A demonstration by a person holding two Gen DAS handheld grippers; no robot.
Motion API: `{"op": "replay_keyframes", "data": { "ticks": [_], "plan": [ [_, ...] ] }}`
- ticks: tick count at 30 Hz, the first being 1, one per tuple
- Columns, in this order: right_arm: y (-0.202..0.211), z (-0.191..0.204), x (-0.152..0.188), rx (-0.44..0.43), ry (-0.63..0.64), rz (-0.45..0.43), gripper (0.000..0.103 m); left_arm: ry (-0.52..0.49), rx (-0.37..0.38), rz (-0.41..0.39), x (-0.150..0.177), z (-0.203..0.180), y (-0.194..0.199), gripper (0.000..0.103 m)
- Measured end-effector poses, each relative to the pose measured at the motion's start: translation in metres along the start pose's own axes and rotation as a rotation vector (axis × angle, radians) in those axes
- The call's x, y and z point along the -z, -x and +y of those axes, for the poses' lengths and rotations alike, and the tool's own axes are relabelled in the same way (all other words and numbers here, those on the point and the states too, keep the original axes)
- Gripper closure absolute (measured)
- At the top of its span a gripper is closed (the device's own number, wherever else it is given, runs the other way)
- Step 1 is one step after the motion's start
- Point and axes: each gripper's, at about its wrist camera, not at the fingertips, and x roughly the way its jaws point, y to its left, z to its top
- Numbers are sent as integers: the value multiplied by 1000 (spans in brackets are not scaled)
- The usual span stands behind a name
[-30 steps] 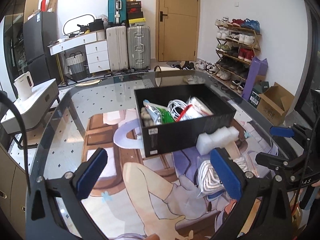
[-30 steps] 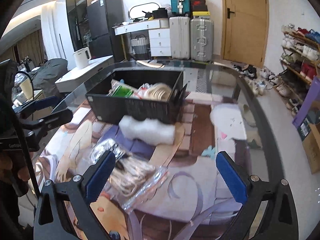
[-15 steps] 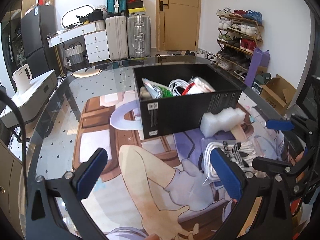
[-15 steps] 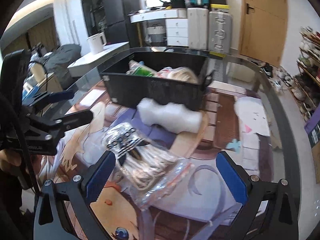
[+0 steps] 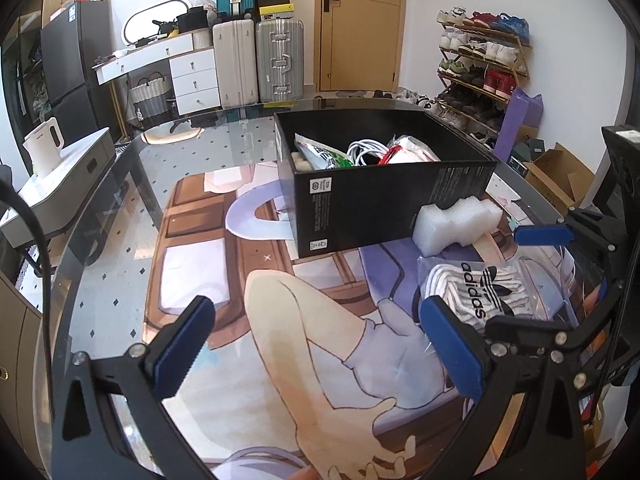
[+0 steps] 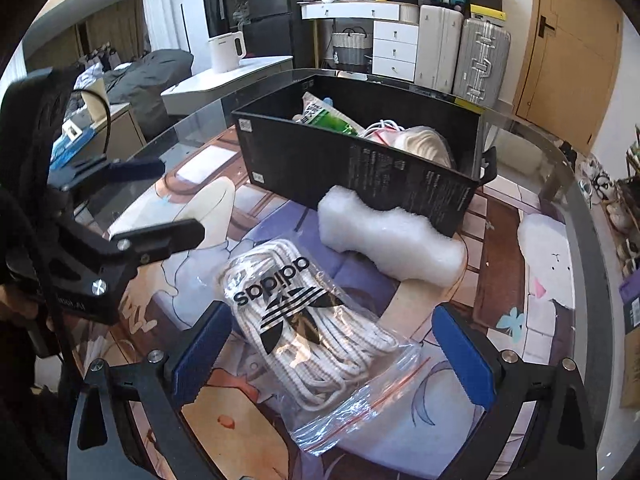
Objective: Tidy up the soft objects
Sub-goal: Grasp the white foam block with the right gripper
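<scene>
So far we see several soft items inside the black cardboard box (image 6: pixel 360 160); the clear zip bag of white laces (image 6: pixel 316 332) and white foam block (image 6: pixel 392 236) remain on the counter (image 5: pixel 120 280). Both our left tongs (image 5: pixel 320 344) and right tongs (image 6: pixel 332 348) stand apart, empty.

Black box (image 5: pixel 384 208) wall hides most of its contents (image 5: pixel 360 152)

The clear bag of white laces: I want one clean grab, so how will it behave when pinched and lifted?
The clear bag of white laces will probably be floppy: loose cords fill it, so it should sag around the right gripper. Its glossy, crinkled plastic may slip between the pads. It looks light, so a push would likely slide it across the mat rather than tip it.
</scene>
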Motion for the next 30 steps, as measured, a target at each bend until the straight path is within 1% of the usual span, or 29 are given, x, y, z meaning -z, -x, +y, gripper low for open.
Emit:
{"op": "replay_keyframes", "data": {
  "ticks": [2, 5, 8, 12, 14, 18, 22, 27, 30],
  "plan": [
    [5, -5, 1, 5, -13, -12, 1, -5, 0, 5, 1, -1, -1, 0],
    [14, -18, 4, 27, -68, -41, 1, -8, 3, 9, 1, -1, -3, 0],
    [25, -33, 8, 82, -113, -72, 1, -8, 11, 12, 1, -2, -3, 0],
    [25, -59, 9, 151, -214, -53, 1, -15, 18, 13, 2, -6, -4, 0],
    [22, -63, 6, 144, -229, -42, 1, -17, 20, 16, 3, -7, -5, 0],
    [12, -54, -4, 134, -211, -36, 1, -21, 18, 21, 4, -7, -6, 0],
    [-2, -49, -12, 117, -241, -29, 1, -19, 10, 20, 4, -5, -6, 0],
    [-16, -39, -24, 105, -256, -28, 1, 5, 0, 27, 1, 1, -10, 0],
    [-27, -33, -29, 98, -256, -9, 1, 13, -6, 24, -2, 5, -11, 0]
  ]
}}
